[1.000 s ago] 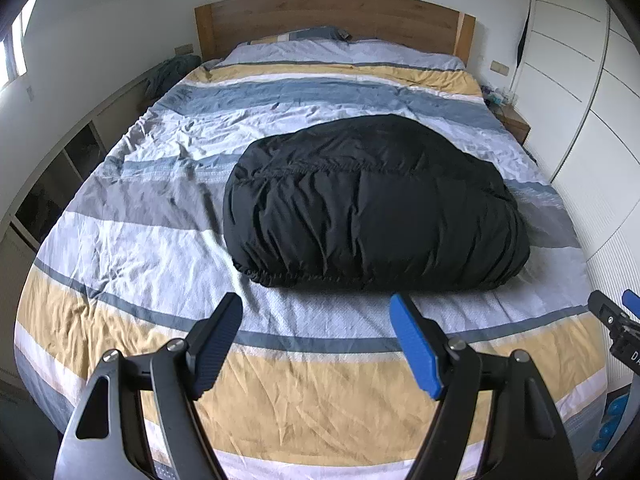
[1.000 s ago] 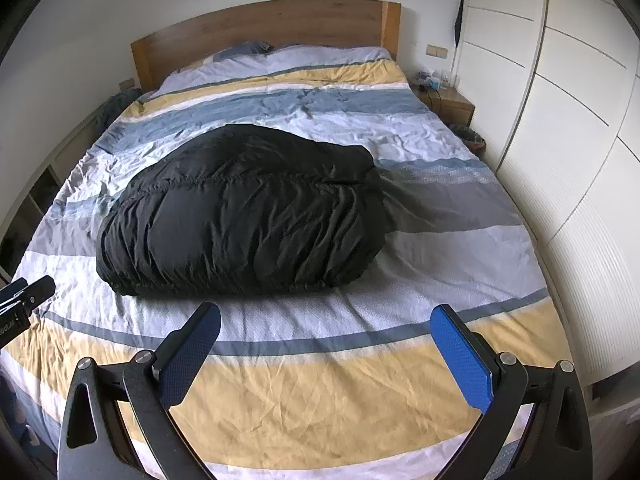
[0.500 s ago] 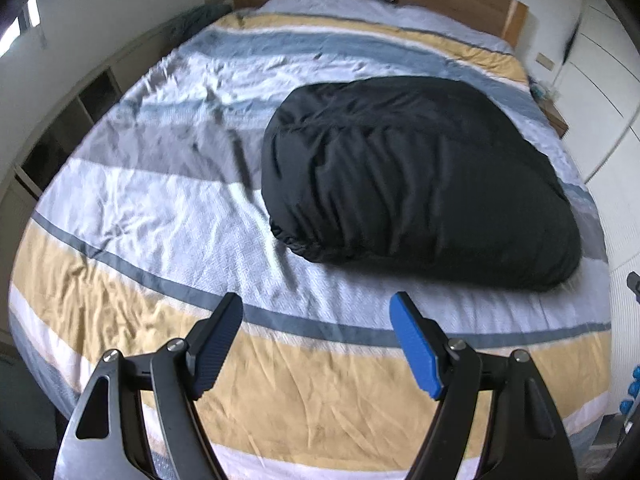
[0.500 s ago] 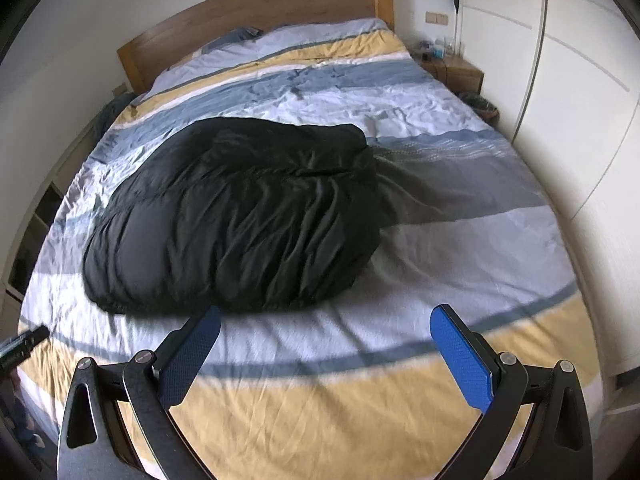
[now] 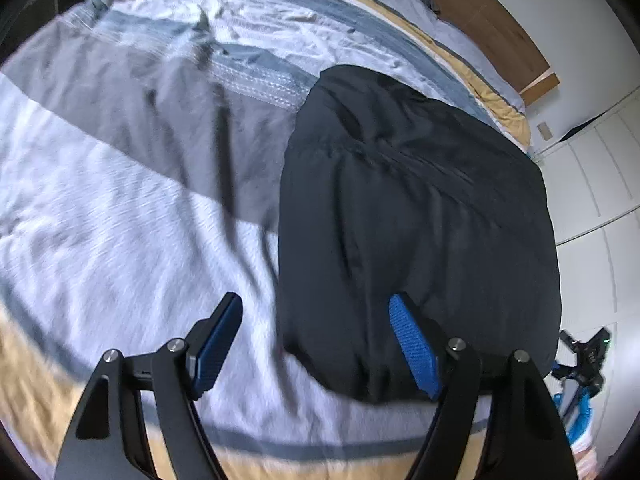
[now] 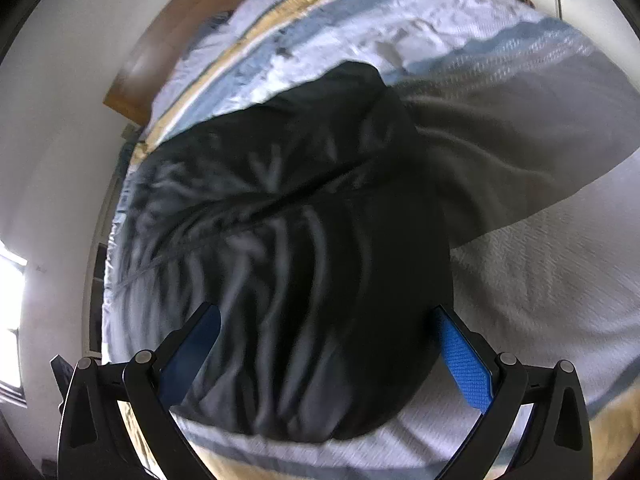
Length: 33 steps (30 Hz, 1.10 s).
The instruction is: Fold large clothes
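Note:
A large black puffy jacket [image 5: 420, 216] lies in a rounded heap on the striped bed cover [image 5: 120, 216]. My left gripper [image 5: 316, 344] is open over the jacket's near left edge, one finger above the cover, the other above the black cloth. In the right wrist view the jacket [image 6: 304, 264] fills the middle. My right gripper [image 6: 328, 360] is open and hangs just above its near right part. Neither gripper holds anything. The views are motion-blurred.
The bed has a wooden headboard [image 5: 492, 20] at the far end. White wardrobe doors [image 5: 592, 184] stand along the right side. The striped cover [image 6: 540, 280] spreads to the jacket's right. Shelving and a wall [image 6: 52, 184] lie left of the bed.
Both grippers have moved forward and down toward the jacket and tilted inward. The jacket now fills much more of each view. Both stay open.

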Available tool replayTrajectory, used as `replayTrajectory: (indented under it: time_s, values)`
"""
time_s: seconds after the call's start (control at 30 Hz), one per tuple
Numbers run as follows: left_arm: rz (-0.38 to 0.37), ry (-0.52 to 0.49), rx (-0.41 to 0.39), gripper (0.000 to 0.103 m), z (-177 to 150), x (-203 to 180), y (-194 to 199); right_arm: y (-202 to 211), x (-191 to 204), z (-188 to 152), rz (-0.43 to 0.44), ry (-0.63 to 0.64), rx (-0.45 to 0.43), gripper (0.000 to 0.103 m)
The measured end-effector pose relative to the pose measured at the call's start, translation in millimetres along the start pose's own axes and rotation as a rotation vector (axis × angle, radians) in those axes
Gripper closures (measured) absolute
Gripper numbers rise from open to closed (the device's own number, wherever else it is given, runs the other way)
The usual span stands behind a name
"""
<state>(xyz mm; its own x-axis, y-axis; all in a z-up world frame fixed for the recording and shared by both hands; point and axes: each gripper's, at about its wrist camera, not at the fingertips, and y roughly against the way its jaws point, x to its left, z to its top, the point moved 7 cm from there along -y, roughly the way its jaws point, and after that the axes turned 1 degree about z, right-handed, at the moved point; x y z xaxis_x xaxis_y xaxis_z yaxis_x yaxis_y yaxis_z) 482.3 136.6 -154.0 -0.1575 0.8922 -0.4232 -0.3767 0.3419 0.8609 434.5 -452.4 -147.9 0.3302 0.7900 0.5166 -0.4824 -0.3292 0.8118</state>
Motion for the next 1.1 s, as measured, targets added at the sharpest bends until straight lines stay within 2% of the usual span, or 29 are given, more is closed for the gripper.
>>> replayTrajectory:
  time_s: [0.1, 0.23, 0.4, 0.57, 0.73, 0.9, 1.0, 1.07, 1.1]
  values:
    - [-0.074, 0.005, 0.034, 0.028, 10.5, 1.0, -22.7, -17.7, -8.7, 3.3, 0.021, -0.025, 0.023, 0.000]
    - [-0.208, 0.070, 0.073, 0.028, 19.2, 7.5, -50.2, -43.6, -19.1, -2.0, 0.124, -0.094, 0.091, 0.000]
    - [-0.351, 0.113, 0.130, 0.017, 23.0, 8.9, -80.6, -69.6, -19.3, -6.8, 0.195, -0.114, 0.126, 0.000]
    - [-0.450, 0.168, 0.177, 0.007, 17.7, -1.3, -103.5, -90.9, -12.4, -4.9, 0.280, -0.124, 0.166, 0.001]
    - [-0.504, 0.176, 0.227, 0.000, 18.6, -18.5, -119.1, -101.7, -3.3, -3.7, 0.318, -0.083, 0.192, 0.001]
    - [-0.478, 0.198, 0.256, 0.000, 22.5, -21.3, -130.9, -116.3, -7.5, 1.1, 0.342, -0.148, 0.218, 0.000]
    - [-0.455, 0.195, 0.236, 0.001, 23.5, -26.0, -131.4, -121.4, -5.2, 1.4, 0.354, -0.164, 0.223, 0.000]
    - [-0.463, 0.178, 0.210, 0.008, 21.4, -34.0, -126.8, -122.1, -1.9, 1.0, 0.360, -0.166, 0.229, 0.000]
    - [-0.478, 0.178, 0.201, 0.022, 19.0, -39.8, -124.4, -122.4, 0.9, 1.5, 0.354, -0.165, 0.226, 0.001]
